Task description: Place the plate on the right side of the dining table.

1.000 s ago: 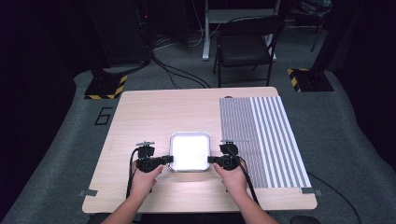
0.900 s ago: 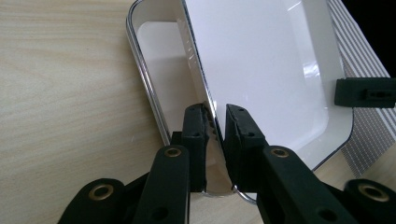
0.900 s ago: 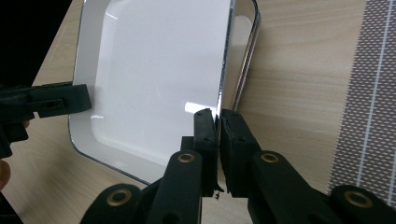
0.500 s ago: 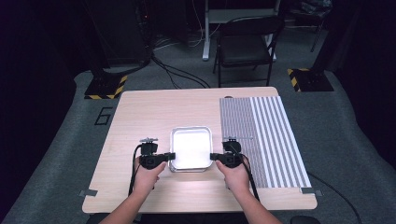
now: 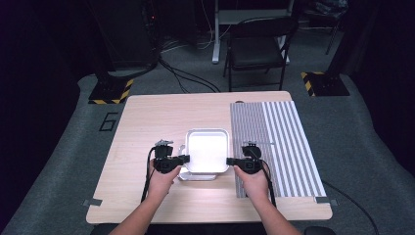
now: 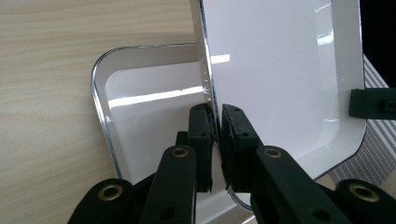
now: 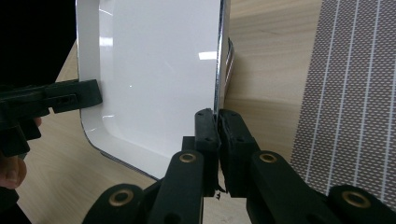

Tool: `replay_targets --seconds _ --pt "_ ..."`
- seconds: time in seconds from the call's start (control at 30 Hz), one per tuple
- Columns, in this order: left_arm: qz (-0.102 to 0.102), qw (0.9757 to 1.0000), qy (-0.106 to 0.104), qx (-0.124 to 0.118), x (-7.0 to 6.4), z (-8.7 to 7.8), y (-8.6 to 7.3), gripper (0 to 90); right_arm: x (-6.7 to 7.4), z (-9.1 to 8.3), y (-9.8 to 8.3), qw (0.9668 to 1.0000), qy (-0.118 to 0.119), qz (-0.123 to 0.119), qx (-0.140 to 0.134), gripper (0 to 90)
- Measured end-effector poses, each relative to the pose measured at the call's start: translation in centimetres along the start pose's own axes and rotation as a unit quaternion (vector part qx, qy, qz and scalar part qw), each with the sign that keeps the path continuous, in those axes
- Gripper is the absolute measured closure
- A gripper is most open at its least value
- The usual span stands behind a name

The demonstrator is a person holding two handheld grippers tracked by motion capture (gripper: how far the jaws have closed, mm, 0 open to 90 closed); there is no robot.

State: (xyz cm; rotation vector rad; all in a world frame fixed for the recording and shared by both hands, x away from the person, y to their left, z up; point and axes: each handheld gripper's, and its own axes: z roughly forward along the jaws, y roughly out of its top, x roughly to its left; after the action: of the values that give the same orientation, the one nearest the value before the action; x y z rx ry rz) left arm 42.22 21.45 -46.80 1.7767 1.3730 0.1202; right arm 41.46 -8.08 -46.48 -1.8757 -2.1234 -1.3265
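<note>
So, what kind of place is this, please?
Probably a recording studio or lab, not a home: a lone wooden table on grey carpet, dark surroundings, stand bases with yellow-black hazard tape, cables on the floor and a folding chair.

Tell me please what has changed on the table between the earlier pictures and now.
The left gripper and right gripper have pinched opposite rims of the top tray and raised it off a second tray left lying on the table. The striped mat stayed in place.
</note>
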Motion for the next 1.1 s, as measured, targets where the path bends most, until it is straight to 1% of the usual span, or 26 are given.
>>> replay_targets --seconds 0.07,0.17,0.2,0.27,0.4,0.5,0.57,0.6,0.63,0.7,0.77,0.9,1.03,1.1 --pt "-0.003 1.0000 0.003 -0.005 -0.2 0.2 0.1 83.2 -0.1 -0.2 0.1 1.0000 0.001 -0.004 -0.005 86.2" --pt "-0.017 0.9998 -0.001 -0.008 -0.3 0.3 0.2 83.7 -0.1 -0.5 0.3 0.9999 -0.001 -0.008 -0.011 86.2" --pt "-0.016 0.9998 -0.001 -0.009 -0.3 0.4 0.2 83.8 -0.2 -0.6 0.3 0.9999 0.000 -0.008 -0.011 86.2" --pt "-0.023 0.9996 -0.002 -0.015 -0.4 0.5 0.3 84.0 -0.3 -0.6 0.4 0.9999 0.001 -0.007 -0.013 86.2" --pt "-0.020 0.9997 -0.001 -0.015 -0.7 0.7 0.4 84.1 -0.7 -0.7 0.5 0.9998 0.001 -0.009 -0.016 86.4" --pt "-0.016 0.9998 -0.004 -0.011 -1.1 1.0 0.6 84.0 -1.1 -0.9 0.5 0.9998 -0.002 -0.005 -0.018 86.6" --pt "-0.021 0.9997 -0.005 -0.015 -1.5 1.2 0.8 84.0 -1.5 -1.1 0.6 0.9998 -0.003 -0.002 -0.017 86.7" --pt "-0.018 0.9997 -0.004 -0.015 -1.6 1.3 0.9 84.0 -1.6 -1.2 0.6 0.9998 -0.004 0.000 -0.019 86.7" --pt "-0.020 0.9996 -0.005 -0.017 -1.8 1.3 0.9 84.0 -1.7 -1.3 0.7 0.9998 -0.004 0.002 -0.019 86.8" --pt "-0.017 0.9997 -0.006 -0.018 -2.0 1.5 1.1 84.1 -1.9 -1.5 0.8 0.9997 -0.006 0.002 -0.023 86.8" --pt "-0.022 0.9995 -0.010 -0.019 -2.2 1.7 1.2 84.1 -2.0 -1.7 0.8 0.9996 -0.006 0.008 -0.028 86.7" --pt "-0.017 0.9996 -0.012 -0.017 -2.6 2.1 1.3 83.6 -2.4 -2.3 1.0 0.9994 -0.009 0.004 -0.032 86.8" --pt "-0.003 0.9999 -0.005 -0.010 -3.3 2.5 1.5 83.4 -2.7 -2.8 1.2 0.9994 -0.016 0.001 -0.032 86.9" --pt "0.002 1.0000 -0.005 -0.007 -3.5 2.6 1.6 83.4 -2.9 -3.1 1.2 0.9993 -0.018 0.000 -0.032 87.0"
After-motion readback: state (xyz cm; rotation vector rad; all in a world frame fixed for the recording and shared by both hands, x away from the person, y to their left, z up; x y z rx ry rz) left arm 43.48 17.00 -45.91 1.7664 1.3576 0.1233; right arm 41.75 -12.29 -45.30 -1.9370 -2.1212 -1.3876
